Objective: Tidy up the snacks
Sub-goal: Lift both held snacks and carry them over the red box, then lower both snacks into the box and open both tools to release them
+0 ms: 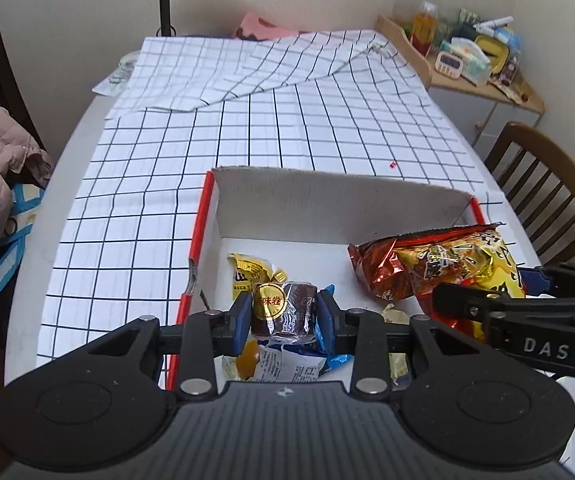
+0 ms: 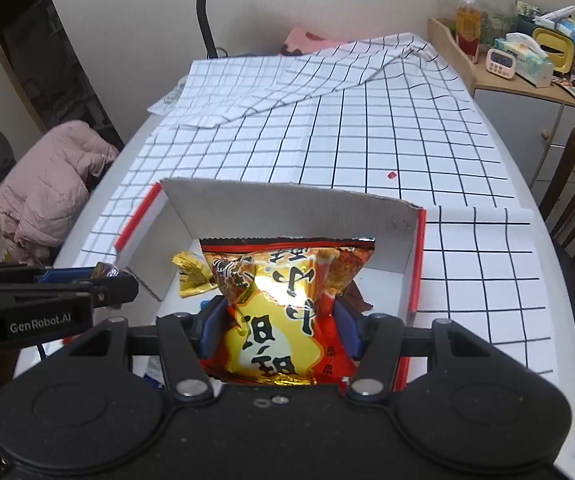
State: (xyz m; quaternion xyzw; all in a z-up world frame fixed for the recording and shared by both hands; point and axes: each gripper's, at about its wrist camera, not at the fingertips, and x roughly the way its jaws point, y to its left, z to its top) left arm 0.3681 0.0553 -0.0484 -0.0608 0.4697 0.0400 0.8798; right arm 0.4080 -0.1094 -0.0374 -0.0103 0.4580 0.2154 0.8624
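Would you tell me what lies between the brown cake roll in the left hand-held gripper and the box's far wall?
In the left wrist view, a yellow-wrapped snack lies just beyond the cake roll; past it, only bare box floor to the far wall.

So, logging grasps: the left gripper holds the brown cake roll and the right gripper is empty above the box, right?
Not quite. The left gripper does hold the brown cake roll, but the right gripper is shut on the red-and-yellow snack bag above the box, as the right wrist view shows.
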